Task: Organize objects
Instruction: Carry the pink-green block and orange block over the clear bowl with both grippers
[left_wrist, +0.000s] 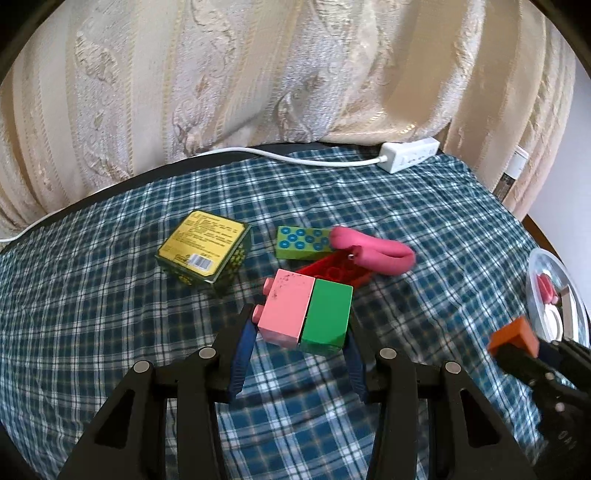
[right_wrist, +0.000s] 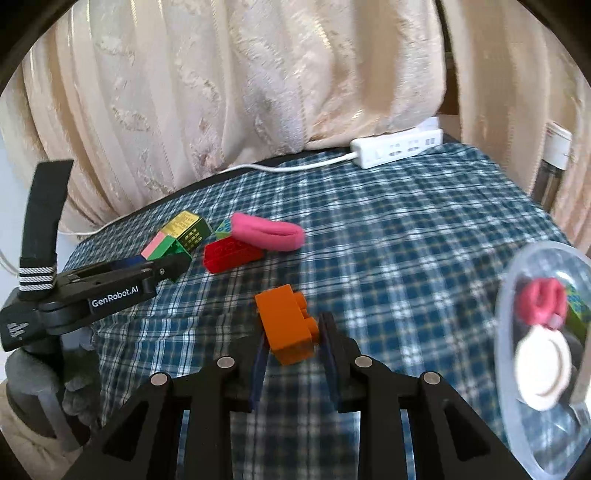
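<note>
My left gripper (left_wrist: 301, 325) is shut on a joined pink and green block (left_wrist: 306, 315), held above the plaid cloth; the same block (right_wrist: 159, 248) shows at the tip of that gripper in the right wrist view. My right gripper (right_wrist: 293, 332) is shut on an orange brick (right_wrist: 288, 325), also seen at the right edge of the left wrist view as an orange brick (left_wrist: 515, 338). On the cloth lie a red brick (right_wrist: 231, 254), a pink foam loop (right_wrist: 267, 230), a green dotted block (left_wrist: 301, 242) and a yellow-green box (left_wrist: 205, 251).
A clear plastic bowl (right_wrist: 506, 295) at the right holds a red item, a cream disc and a green piece. A white power strip (right_wrist: 397, 147) with its cable lies at the back edge. Cream curtains (right_wrist: 258, 74) hang behind. A gloved hand (right_wrist: 77, 376) holds the left gripper.
</note>
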